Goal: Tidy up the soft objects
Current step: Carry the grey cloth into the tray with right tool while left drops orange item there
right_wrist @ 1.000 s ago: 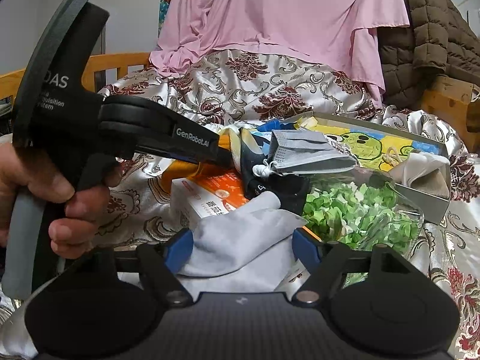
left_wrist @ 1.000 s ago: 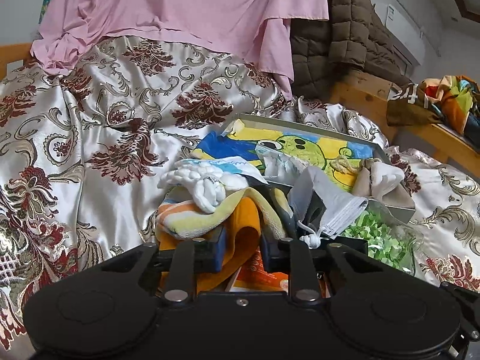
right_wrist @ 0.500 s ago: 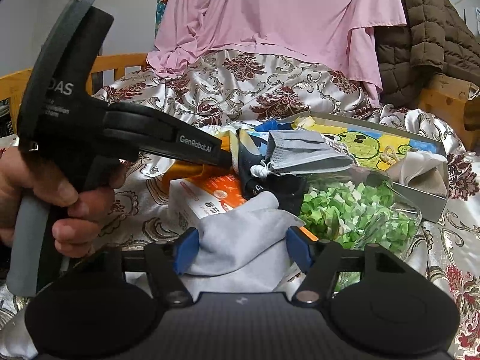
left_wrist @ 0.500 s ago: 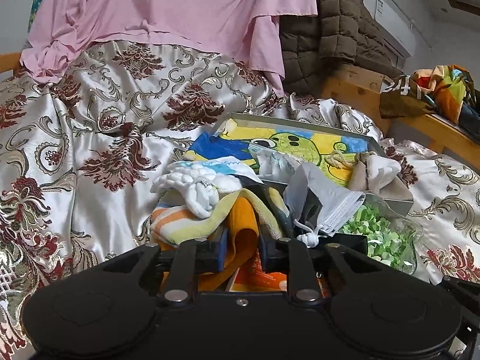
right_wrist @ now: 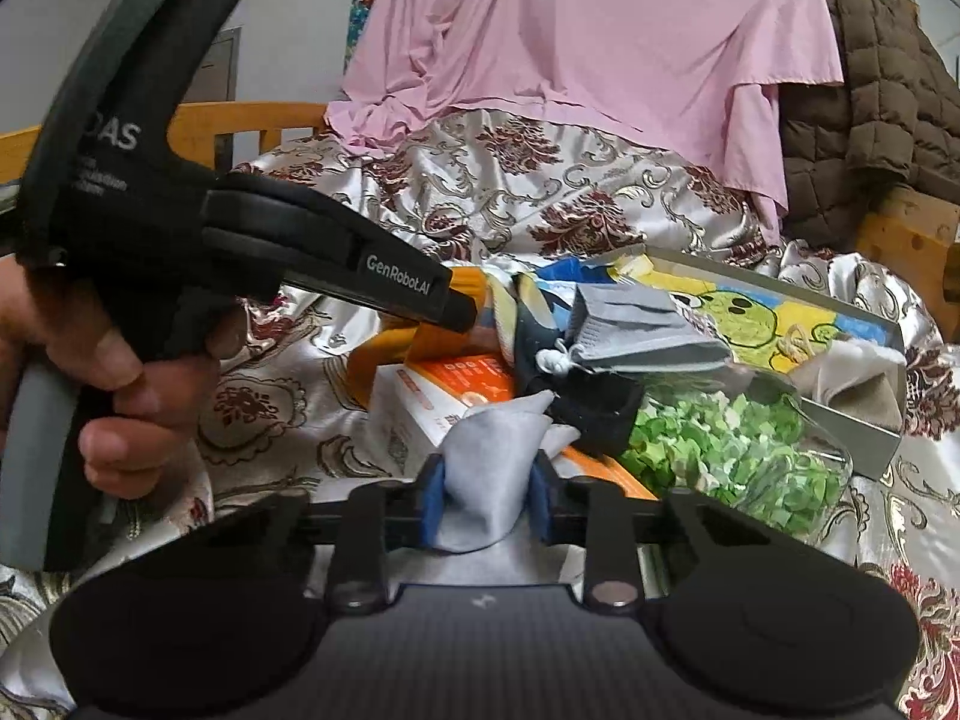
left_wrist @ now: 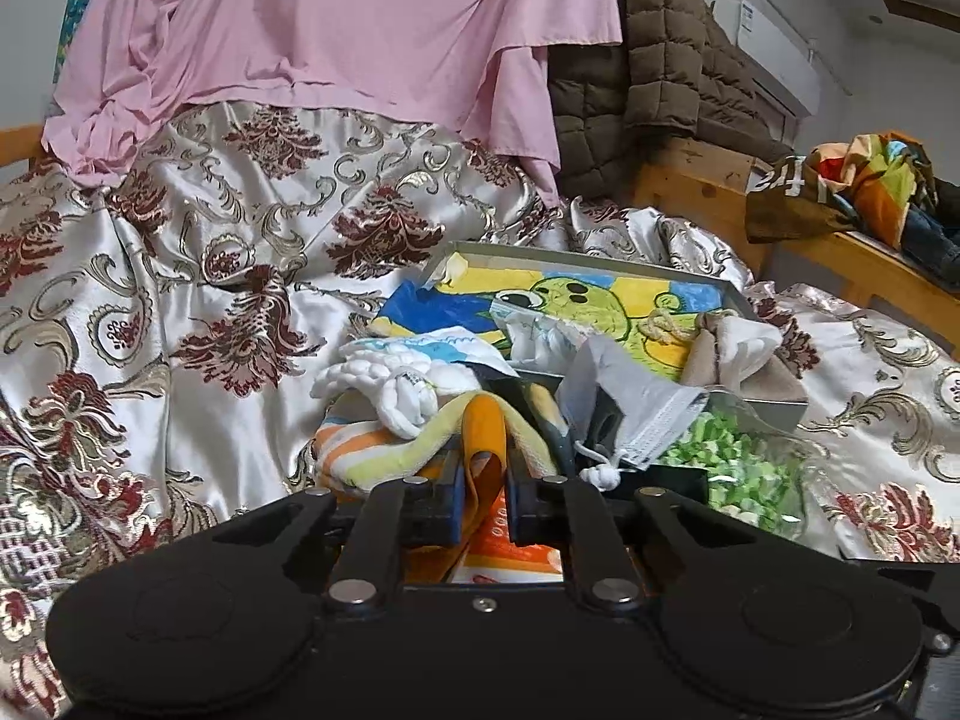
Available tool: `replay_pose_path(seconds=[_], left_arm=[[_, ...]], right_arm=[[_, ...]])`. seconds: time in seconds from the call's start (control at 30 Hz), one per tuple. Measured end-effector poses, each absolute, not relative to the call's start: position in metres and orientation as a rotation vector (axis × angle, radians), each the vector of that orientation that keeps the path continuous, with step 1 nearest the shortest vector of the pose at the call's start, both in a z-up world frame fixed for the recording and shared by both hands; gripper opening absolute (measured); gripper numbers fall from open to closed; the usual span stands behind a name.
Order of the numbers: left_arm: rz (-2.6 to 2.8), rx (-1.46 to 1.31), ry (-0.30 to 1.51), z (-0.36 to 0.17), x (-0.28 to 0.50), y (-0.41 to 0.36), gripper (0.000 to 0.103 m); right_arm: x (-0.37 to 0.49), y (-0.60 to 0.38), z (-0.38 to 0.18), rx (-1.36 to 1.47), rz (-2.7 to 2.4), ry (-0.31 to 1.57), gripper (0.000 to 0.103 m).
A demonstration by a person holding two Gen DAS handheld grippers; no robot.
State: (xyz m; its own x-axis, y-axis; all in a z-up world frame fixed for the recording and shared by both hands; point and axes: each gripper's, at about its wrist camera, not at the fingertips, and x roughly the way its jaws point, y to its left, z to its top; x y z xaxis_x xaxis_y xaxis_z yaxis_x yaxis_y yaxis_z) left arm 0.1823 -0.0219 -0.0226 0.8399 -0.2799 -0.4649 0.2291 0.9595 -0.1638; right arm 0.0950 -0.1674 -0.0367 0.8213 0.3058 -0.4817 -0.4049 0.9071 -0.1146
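A heap of soft things lies on the bed in front of a grey tray [left_wrist: 774, 408] with a cartoon picture. My left gripper [left_wrist: 485, 480] is shut on a fold of orange cloth [left_wrist: 480, 426] beside a striped yellow towel [left_wrist: 384, 450] and a white knitted piece [left_wrist: 396, 384]. In the right wrist view the left gripper [right_wrist: 462, 315] reaches in from the left with the orange cloth [right_wrist: 384, 354] hanging from it. My right gripper [right_wrist: 486, 498] is closing, and its blue pads bunch a grey cloth [right_wrist: 492, 444] between them. A grey face mask [right_wrist: 630, 330] tops the heap.
An orange and white box [right_wrist: 456, 390] and a clear bag of green bits [right_wrist: 738, 450] lie under the cloths. A pink sheet [left_wrist: 336, 30] and brown quilted jacket [left_wrist: 660, 72] hang behind the satin bedspread [left_wrist: 180, 276]. A hand [right_wrist: 108, 372] holds the left gripper.
The right jaws have come together from wide apart onto the grey cloth and squeezed it narrow. The left jaws have pinched tighter on the orange cloth. Neither hand has shifted.
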Motion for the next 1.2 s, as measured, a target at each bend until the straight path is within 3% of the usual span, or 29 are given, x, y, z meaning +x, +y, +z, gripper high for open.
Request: replay_pose_path(seconds=[0.2,0.8,1.2], left_arm=[[-0.258,-0.106,0.497,-0.011,0.166,-0.022,0.013],[-0.226,-0.24,0.424,0.021,0.081,-0.008,0.013],[-0.289,-0.27,0.404,0.043,0.086,-0.046,0.013]], right_arm=[[0.092,-0.169,-0.03,-0.207,0.385,0.459,0.013],[0.075,-0.188,0.005,-0.117,0.363,0.344,0.012],[0.083,-0.225,0.045,-0.073,0.322,0.238,0.012]])
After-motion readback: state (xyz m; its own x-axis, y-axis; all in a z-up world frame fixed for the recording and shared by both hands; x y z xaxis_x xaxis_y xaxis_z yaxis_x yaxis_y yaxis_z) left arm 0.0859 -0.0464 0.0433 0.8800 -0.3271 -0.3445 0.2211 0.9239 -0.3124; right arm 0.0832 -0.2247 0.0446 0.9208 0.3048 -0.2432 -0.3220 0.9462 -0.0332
